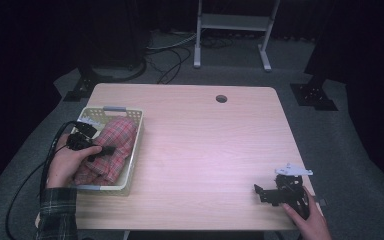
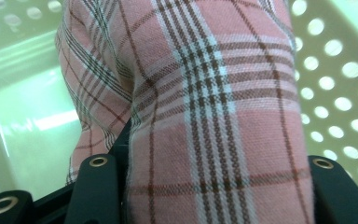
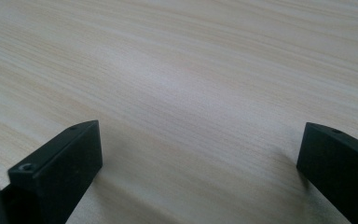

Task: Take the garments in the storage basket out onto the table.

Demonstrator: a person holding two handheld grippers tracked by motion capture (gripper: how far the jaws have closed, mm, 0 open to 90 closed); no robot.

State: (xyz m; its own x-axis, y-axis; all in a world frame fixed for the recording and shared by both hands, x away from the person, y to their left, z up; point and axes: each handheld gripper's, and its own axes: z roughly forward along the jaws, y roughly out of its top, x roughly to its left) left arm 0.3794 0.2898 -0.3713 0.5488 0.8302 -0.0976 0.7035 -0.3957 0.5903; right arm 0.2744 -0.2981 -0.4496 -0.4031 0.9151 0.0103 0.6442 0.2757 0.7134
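I have the left gripper (image 1: 111,149) clamped on the plaid cloth (image 1: 111,145), not yet lifted from the basket (image 1: 136,131). Right gripper (image 1: 258,190) idles on the counter (image 1: 205,145), jaws wide.

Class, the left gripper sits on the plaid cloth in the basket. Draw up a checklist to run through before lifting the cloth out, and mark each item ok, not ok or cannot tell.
1. Left gripper shut on the plaid cloth: ok; a fold fills the gap between its jaws.
2. Whole cloth gathered in the grip: cannot tell; only one fold is pinched, the rest lies loose in the basket.
3. Basket standing flat on the table: ok.
4. Cloth free of the basket's holes and handles: cannot tell.
5. Right gripper open and free to help: ok; it rests near the table's front right edge.
6. Bare table beside the basket for the cloth: ok.
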